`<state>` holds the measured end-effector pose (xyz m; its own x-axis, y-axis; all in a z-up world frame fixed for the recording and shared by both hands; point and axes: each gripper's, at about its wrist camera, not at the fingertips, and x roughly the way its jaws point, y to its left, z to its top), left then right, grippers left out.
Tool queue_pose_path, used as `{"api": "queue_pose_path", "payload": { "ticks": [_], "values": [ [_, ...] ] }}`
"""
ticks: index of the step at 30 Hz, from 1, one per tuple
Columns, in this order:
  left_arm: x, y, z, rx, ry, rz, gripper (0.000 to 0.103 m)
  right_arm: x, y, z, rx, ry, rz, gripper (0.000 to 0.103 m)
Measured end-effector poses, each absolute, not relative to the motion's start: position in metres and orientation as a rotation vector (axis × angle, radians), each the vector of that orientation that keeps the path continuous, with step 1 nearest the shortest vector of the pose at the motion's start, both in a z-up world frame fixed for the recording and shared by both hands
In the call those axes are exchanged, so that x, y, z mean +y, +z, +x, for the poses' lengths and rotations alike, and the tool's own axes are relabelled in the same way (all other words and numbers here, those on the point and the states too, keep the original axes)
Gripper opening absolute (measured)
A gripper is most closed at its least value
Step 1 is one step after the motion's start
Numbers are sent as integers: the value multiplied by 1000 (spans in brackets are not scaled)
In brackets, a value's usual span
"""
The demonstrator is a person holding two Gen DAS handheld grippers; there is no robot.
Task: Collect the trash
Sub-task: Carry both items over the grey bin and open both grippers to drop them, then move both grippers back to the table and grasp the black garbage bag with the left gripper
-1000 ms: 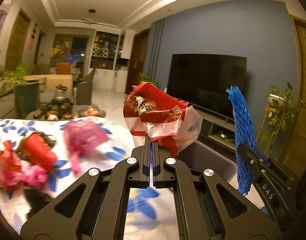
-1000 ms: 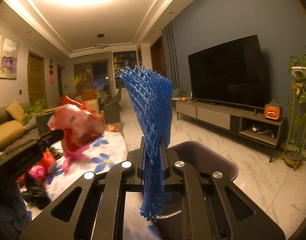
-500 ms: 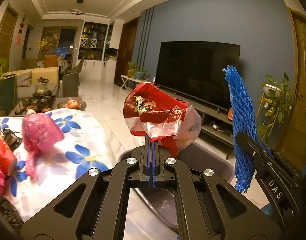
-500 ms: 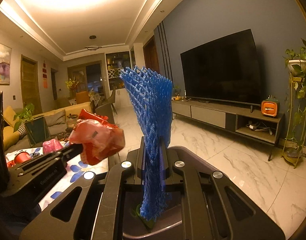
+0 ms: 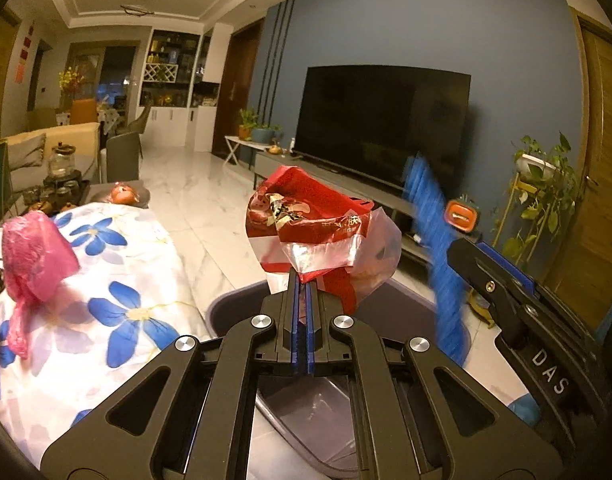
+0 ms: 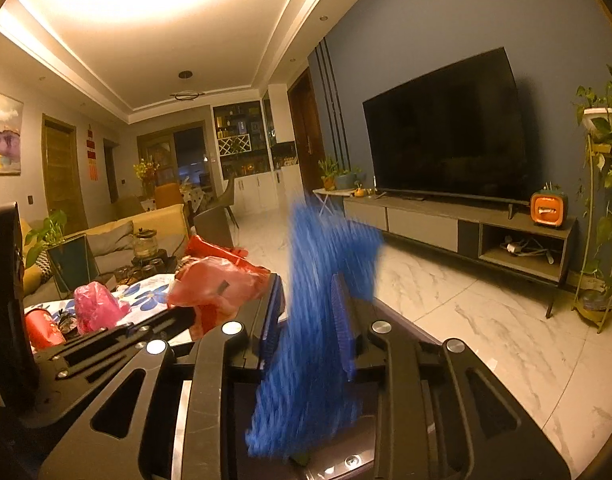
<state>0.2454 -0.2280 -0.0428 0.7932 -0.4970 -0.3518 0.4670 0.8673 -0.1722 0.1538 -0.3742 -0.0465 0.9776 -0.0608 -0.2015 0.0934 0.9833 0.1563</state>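
My left gripper [image 5: 302,280] is shut on a crumpled red and clear plastic wrapper [image 5: 317,220], held above the grey bin [image 5: 234,304]. In the right wrist view the same wrapper [image 6: 214,280] shows at the left. My right gripper [image 6: 306,300] stands open over the bin interior [image 6: 333,468]. A blue foam net [image 6: 317,320] is motion-blurred between its parted fingers and looks loose. From the left wrist view the net [image 5: 433,240] is a blur at the right.
A table with a blue-flowered cloth [image 5: 106,280] lies to the left and carries a pink bag [image 5: 30,252] and a red cup [image 6: 42,328]. A TV unit [image 6: 465,224] and a plant stand [image 6: 597,240] line the far wall across a marble floor.
My right gripper went from shut on the blue net to open, and the net now blurs downward. Both grippers swung further over the bin, away from the table.
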Motion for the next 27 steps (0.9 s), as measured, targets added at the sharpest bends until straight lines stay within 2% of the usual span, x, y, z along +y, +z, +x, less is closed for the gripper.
{"api": "queue_pose_path", "payload": {
  "ticks": [2, 4, 7, 9, 15, 22, 27],
  "values": [
    [-228, -46, 246, 404, -523, -68, 3, -373, -46, 154, 204, -79, 174, 30],
    [-228, -50, 247, 408, -521, -53, 10, -371, -45, 152, 203, -83, 175, 35],
    [-224, -55, 250, 425, -517, -61, 40, -366, -43, 146, 191, -92, 178, 46],
    [-221, -57, 251, 435, -519, -73, 43, -362, -40, 143, 186, -100, 175, 47],
    [-210, -57, 244, 429, -464, -77, 69, -350, -34, 131, 181, -107, 167, 57],
    [-184, -51, 226, 407, -358, -63, 80, -340, -30, 122, 194, -103, 159, 69],
    [-163, -47, 212, 413, -293, -82, 85, -328, -26, 110, 191, -91, 146, 82]
  ]
}}
